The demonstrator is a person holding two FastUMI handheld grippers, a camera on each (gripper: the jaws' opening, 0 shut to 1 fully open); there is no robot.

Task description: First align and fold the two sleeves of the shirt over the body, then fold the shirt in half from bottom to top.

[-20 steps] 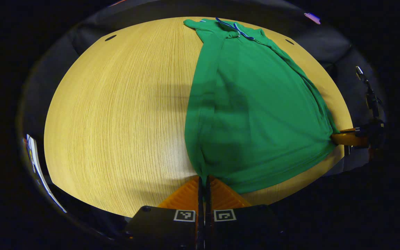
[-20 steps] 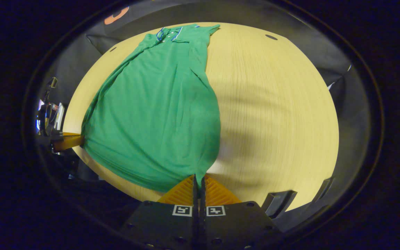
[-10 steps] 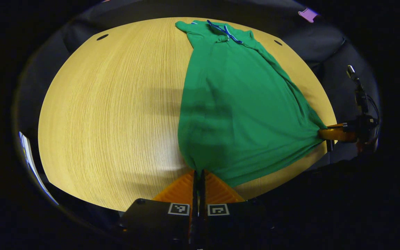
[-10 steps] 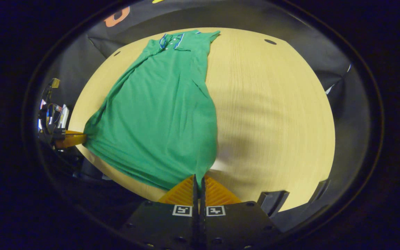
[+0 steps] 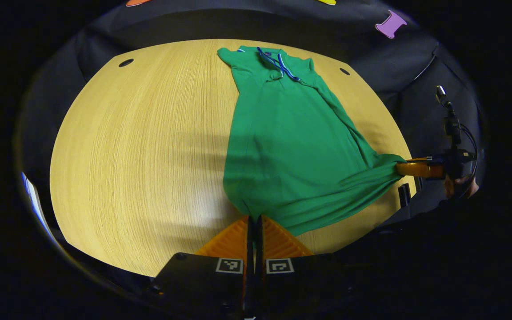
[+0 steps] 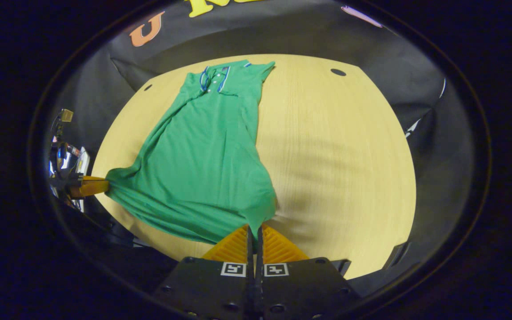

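Note:
A green polo shirt (image 5: 291,142) (image 6: 202,155) with a blue-trimmed collar (image 5: 278,64) lies on the wooden table (image 5: 140,146), sleeves folded in over the body, collar at the far end. My left gripper (image 5: 252,218) is shut on one bottom corner of the hem. My right gripper (image 6: 254,226) is shut on the other bottom corner. The hem is raised off the table and stretched between the two. In the left gripper view the right gripper (image 5: 409,169) shows at the far right; in the right gripper view the left gripper (image 6: 89,186) shows at the far left.
The wooden table (image 6: 336,151) has small dark holes (image 5: 126,62) (image 6: 338,72) near its far corners. Black cloth surrounds it. A hand (image 5: 460,186) holds the right gripper at the table's near edge.
Both grippers have risen and drawn back, lifting the shirt's hem off the table. The cloth now bunches into folds toward each held corner, and the table looks farther away.

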